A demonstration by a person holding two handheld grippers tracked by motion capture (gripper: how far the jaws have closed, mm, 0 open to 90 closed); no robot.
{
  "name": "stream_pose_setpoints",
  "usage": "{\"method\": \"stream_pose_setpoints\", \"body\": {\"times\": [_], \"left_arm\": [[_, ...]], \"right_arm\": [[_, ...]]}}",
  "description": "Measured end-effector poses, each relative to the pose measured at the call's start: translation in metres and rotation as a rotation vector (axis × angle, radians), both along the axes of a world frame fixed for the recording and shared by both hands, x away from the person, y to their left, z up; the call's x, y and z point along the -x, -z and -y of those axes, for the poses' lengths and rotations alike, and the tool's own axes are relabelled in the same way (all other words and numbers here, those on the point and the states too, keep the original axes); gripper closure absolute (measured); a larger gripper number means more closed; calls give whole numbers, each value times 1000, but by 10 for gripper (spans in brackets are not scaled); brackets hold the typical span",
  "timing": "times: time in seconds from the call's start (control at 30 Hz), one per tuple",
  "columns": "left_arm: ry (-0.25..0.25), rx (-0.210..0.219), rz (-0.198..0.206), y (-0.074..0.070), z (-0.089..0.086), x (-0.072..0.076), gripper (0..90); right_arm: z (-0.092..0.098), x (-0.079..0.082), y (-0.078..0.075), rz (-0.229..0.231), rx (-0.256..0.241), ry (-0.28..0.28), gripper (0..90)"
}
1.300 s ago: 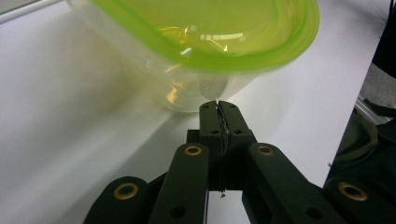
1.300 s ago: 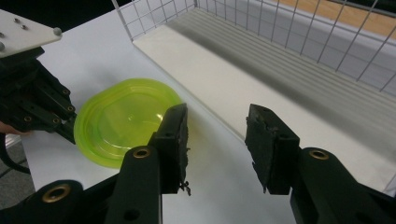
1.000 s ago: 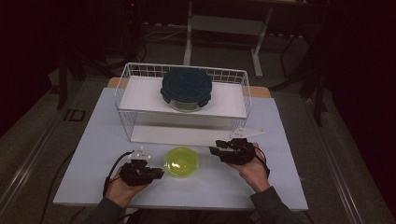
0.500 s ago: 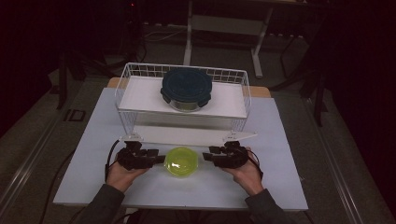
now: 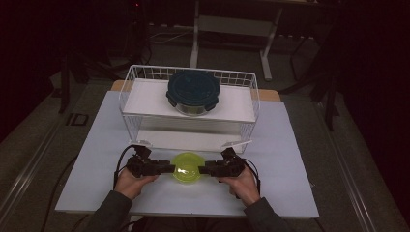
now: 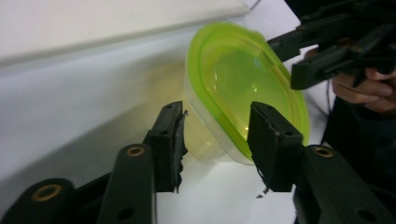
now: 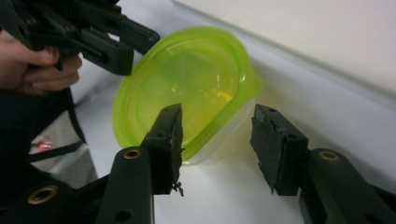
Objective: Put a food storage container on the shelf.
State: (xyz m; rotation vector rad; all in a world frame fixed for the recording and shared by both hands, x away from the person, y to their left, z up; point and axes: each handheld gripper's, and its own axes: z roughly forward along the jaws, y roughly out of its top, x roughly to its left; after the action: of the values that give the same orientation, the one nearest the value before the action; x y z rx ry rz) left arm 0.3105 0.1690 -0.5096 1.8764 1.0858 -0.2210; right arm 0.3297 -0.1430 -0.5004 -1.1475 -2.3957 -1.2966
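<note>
A clear tub with a lime-green lid (image 5: 186,167) sits on the white table near the front, just ahead of the wire basket. My left gripper (image 5: 170,169) points at it from the left and my right gripper (image 5: 202,169) from the right, both tips at its rim. In the left gripper view the open left gripper (image 6: 217,112) straddles the near edge of the tub (image 6: 243,88), with the other gripper (image 6: 327,46) beyond. In the right gripper view the open right gripper (image 7: 218,114) stands around the rim of the tub (image 7: 187,88), opposite the left gripper (image 7: 93,32).
A white wire basket (image 5: 130,96) stands at the back of the table (image 5: 290,159), holding a white shelf and a round container with a dark blue lid (image 5: 192,92). Bare tabletop lies to either side of the hands. The floor around is dark.
Both grippers have swung inward from wider positions and closed in on the green-lidded tub from its two sides. The tub has stayed in place.
</note>
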Motion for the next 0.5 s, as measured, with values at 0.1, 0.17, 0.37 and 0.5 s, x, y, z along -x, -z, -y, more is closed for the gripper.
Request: {"method": "stream_pose_setpoints", "body": {"times": [0.1,0.17,0.37,0.5], "left_arm": [[10,10,-24,0,1,2,656],[21,1,-28,-2,4,5,691],[21,15,-23,-8,4,13,766],[-1,7,14,-18,8,17,822]], "right_arm": [[-1,-1,2,-60,-45,-21,634],[0,0,2,-76,-55,-40,692],[8,1,-2,-113,-112,-51,783],[10,3,-5,-85,-95,-43,816]]}}
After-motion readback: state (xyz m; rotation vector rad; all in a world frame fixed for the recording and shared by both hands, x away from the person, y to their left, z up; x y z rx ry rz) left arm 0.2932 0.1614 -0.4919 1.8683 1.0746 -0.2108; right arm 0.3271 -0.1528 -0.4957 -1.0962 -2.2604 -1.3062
